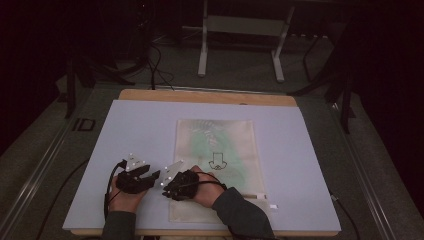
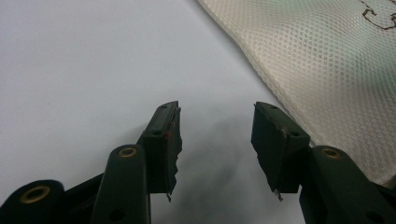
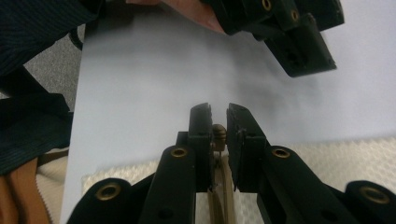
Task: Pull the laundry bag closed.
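A cream mesh bag (image 1: 220, 145) with a green tint and a small dark print lies flat on the white board (image 1: 140, 130). At its near left corner my right gripper (image 1: 167, 189) is shut on the bag's tan zipper pull (image 3: 218, 134), which sits pinched between the two black pads. Just left of it, my left gripper (image 1: 154, 176) stands open over bare board (image 2: 93, 56), nothing between its jaws, with the mesh edge (image 2: 327, 60) to its right. One finger of the left gripper (image 3: 303, 51) hangs above the board in the right gripper view.
The board rests on a wooden table whose back edge (image 1: 210, 96) shows beyond it. White frame legs (image 1: 202, 45) and cables (image 1: 155, 65) stand on the dark floor behind. A small white tag (image 1: 272, 206) lies by the bag's near right corner.
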Motion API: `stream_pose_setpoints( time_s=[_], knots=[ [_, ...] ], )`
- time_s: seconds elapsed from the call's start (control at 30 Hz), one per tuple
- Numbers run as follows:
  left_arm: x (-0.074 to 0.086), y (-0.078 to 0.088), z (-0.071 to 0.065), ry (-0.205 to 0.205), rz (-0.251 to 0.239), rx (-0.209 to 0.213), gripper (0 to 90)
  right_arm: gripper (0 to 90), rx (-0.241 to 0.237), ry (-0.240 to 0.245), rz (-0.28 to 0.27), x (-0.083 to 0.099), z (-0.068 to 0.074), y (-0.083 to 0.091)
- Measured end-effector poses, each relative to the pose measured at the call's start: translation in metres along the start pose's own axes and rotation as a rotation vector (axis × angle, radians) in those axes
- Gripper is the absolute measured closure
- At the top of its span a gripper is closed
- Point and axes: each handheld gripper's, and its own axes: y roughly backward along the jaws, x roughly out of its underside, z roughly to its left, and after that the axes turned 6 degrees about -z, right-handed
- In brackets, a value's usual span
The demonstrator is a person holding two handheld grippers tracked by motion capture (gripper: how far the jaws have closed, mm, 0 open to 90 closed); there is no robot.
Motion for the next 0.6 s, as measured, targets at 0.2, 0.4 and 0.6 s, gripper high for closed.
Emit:
stream_pose_setpoints(
  time_s=[0.2,0.4,0.6],
  knots=[
    [0.0,-0.001,-0.001,-0.002,0.001,0.003,51.4,80.8,0.004,-0.007,-0.011,0.01,0.0,0.012],
    [0.0,-0.001,-0.002,-0.002,0.004,0.012,52.0,80.7,0.001,-0.02,-0.005,0.021,-0.001,0.015],
    [0.0,-0.001,-0.004,-0.005,0.007,0.034,53.0,79.3,-0.009,-0.037,0.008,0.024,-0.004,0.012]
  ],
)
